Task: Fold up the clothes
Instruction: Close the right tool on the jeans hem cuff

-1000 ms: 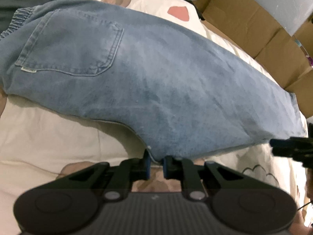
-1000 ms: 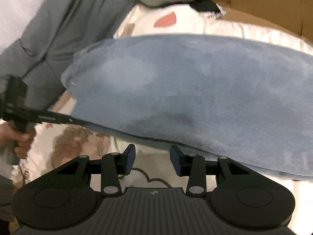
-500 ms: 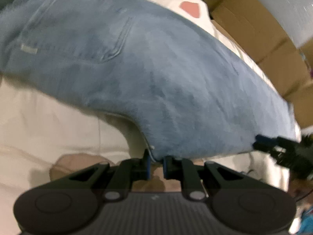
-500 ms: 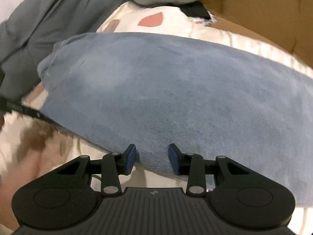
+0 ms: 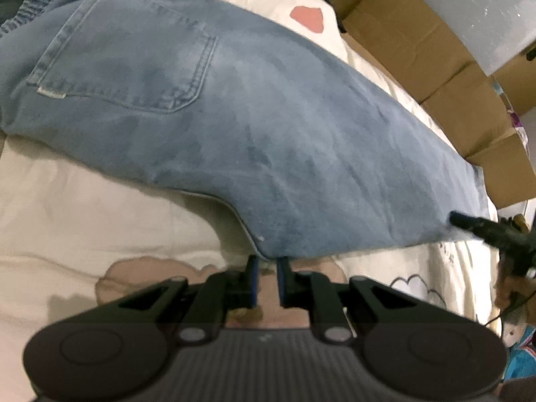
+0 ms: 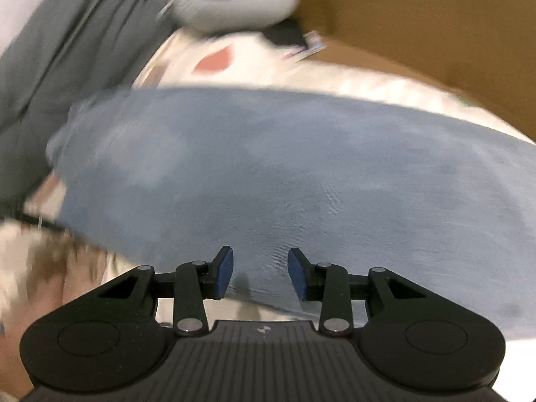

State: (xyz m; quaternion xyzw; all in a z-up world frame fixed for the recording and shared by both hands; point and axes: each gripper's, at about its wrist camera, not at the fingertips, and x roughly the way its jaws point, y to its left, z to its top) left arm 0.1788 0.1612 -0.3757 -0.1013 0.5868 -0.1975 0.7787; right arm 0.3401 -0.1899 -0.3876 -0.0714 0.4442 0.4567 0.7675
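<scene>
While the left gripper (image 5: 267, 261) pinches the near edge of the jeans (image 5: 268, 134) lying lengthwise across the bed (image 5: 83, 221), the right gripper (image 6: 260, 273), jaws half-wide and seemingly empty through blur, sits over the leg.

Right tool (image 6: 260, 272) open over blurred jeans (image 6: 301, 181), cream bedding (image 6: 335, 78).

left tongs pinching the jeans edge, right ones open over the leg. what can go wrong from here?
1. The left tongs hold only a thin bit of the jeans edge; a pull could slip it free.
2. The right tongs hover open over flat denim, so closing may catch one layer or nothing.
3. The right wrist view is blurred, so aim may be off.
</scene>
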